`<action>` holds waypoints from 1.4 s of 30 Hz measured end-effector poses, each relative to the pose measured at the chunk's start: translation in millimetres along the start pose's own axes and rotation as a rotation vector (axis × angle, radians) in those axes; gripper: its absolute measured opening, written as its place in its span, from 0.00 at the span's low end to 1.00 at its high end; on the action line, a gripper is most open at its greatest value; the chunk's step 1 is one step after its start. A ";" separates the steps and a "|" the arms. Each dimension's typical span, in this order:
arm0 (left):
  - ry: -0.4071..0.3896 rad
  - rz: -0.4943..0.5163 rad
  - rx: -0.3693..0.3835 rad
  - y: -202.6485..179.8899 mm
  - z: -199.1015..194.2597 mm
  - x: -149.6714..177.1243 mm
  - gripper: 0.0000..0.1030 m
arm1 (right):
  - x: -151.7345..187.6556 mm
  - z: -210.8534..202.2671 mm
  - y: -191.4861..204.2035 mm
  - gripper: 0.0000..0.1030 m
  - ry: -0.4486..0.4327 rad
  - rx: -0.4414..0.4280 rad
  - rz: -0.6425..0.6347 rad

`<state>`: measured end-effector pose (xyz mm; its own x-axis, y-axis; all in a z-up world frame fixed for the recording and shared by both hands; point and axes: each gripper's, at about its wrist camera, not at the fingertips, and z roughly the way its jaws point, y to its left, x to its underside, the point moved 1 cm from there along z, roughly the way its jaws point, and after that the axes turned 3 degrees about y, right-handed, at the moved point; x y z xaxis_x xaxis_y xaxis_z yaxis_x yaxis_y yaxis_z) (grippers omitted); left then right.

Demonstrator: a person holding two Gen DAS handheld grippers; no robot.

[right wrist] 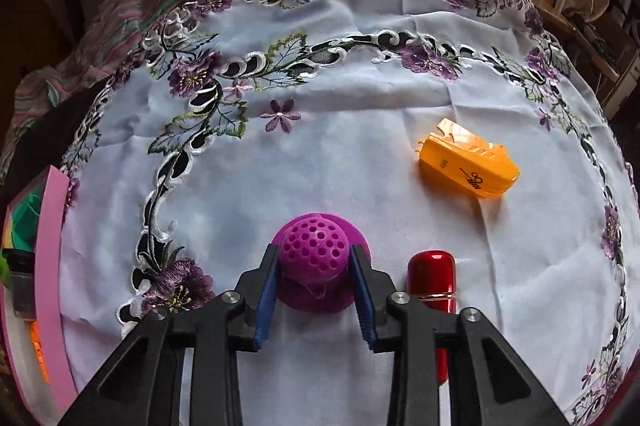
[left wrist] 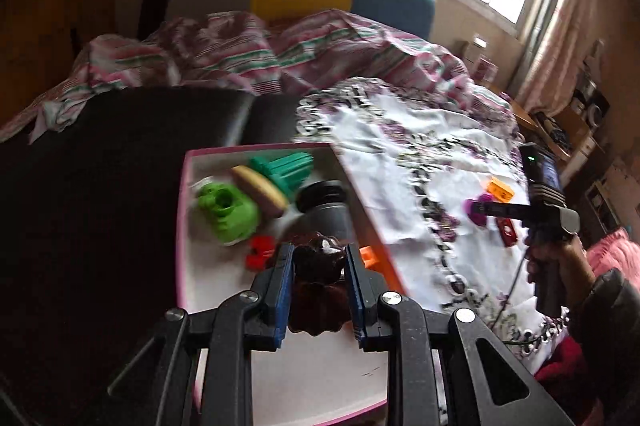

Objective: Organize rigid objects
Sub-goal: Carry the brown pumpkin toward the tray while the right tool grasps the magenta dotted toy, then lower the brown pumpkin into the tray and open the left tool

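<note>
My left gripper (left wrist: 319,252) is shut on a dark brown lumpy figure (left wrist: 318,268) and holds it above a white box with a pink rim (left wrist: 182,226). In the box lie a light green toy (left wrist: 228,214), a teal ribbed piece (left wrist: 286,168), a dark grey cylinder (left wrist: 326,206) and a small red piece (left wrist: 260,254). My right gripper (right wrist: 315,254) points down at the flowered cloth (right wrist: 320,146), its blue pads against both sides of a purple perforated dome (right wrist: 314,246). The left wrist view shows that gripper (left wrist: 486,207) in a person's hand at the right.
An orange plastic case (right wrist: 468,166) and a glossy red capsule (right wrist: 432,278) lie on the cloth to the right of the dome. The pink-rimmed box (right wrist: 52,246) stands at the cloth's left edge. A striped quilt (left wrist: 240,54) is bunched behind, and a black surface (left wrist: 100,166) lies left of the box.
</note>
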<state>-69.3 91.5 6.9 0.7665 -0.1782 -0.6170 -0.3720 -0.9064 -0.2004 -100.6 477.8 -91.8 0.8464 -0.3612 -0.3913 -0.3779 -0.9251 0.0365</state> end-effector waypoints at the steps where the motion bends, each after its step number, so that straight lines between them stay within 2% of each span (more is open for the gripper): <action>1: 0.002 -0.022 -0.020 12.1 -2.1 3.2 0.24 | 2.4 -2.3 2.4 0.32 -0.010 0.009 -0.012; 5: 0.013 -0.096 -0.076 47.8 -6.0 17.2 0.24 | 13.8 -14.7 17.8 0.32 -0.008 -0.015 -0.083; 9: 0.019 -0.119 -0.110 61.2 -8.3 29.8 0.24 | 32.7 -20.4 37.8 0.32 0.032 -0.061 -0.155; 13: 0.003 -0.090 -0.131 52.5 -11.0 34.8 0.24 | 44.4 -18.1 50.7 0.32 0.030 -0.008 -0.226; 23: -0.008 -0.010 -0.108 27.0 -11.9 33.4 0.24 | 42.3 -17.6 46.3 0.32 0.020 -0.017 -0.206; 32: 0.020 0.044 -0.090 3.6 -2.9 34.7 0.24 | 41.0 -17.6 44.9 0.32 0.021 -0.018 -0.208; 42: 0.061 0.046 -0.087 -0.9 10.5 36.9 0.24 | 40.2 -17.1 43.7 0.32 0.020 -0.015 -0.212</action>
<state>-46.2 89.8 -23.7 0.7812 -0.2409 -0.5760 -0.3627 -0.9260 -0.1047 -76.6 420.9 -90.2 0.9139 -0.1606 -0.3730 -0.1850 -0.9823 -0.0304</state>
